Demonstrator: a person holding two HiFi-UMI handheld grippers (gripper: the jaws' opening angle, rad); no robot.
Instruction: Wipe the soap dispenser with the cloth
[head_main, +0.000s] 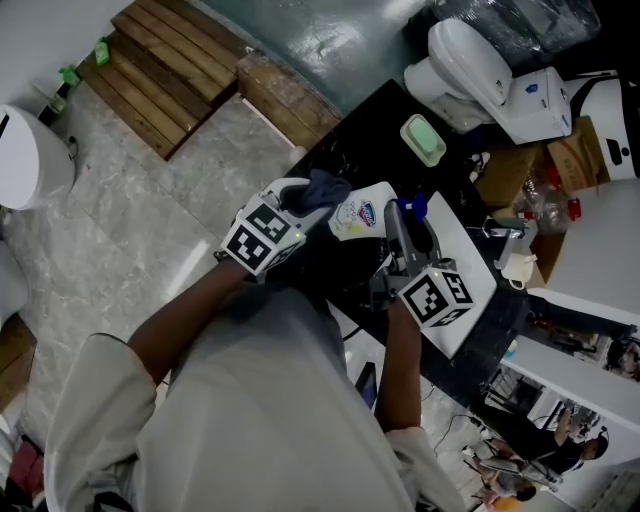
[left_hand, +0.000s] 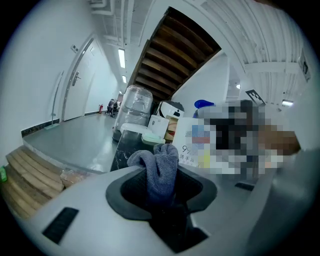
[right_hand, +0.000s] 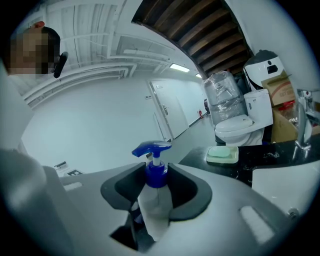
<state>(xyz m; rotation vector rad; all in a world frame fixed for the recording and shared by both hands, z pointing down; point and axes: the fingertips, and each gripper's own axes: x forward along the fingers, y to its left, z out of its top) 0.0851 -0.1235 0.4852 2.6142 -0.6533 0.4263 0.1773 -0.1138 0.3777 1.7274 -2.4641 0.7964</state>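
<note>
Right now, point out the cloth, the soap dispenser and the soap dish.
cloth (left_hand: 160, 169): left gripper view, grey fold between jaws.
soap dispenser (right_hand: 154, 205): right gripper view, clear body.
soap dish (head_main: 423, 139): head view, green top.

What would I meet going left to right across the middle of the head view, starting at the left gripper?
left gripper → cloth → soap dispenser → faucet → cardboard box
</note>
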